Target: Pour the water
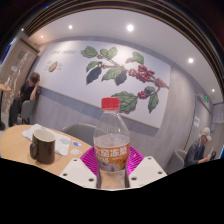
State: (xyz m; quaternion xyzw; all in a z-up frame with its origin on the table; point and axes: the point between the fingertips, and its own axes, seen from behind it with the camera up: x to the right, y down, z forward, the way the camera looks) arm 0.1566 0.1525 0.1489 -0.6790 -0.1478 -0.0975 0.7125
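A clear plastic water bottle (112,146) with a red cap stands upright between the two fingers of the claw (112,168), its lower body against the magenta pads (94,159), which pinch it from both sides. To the left, a dark mug (43,146) sits on the wooden table (15,148). Far behind, a wall mural of leaves and berries (118,72) spreads above seated people.

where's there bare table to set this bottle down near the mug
The bottle sits between the fingers, both pads on it. The mug stands on the wooden table beside it. Bare wood shows on the mug's far side from the bottle. Between mug and bottle it is crowded: white papers lie there.
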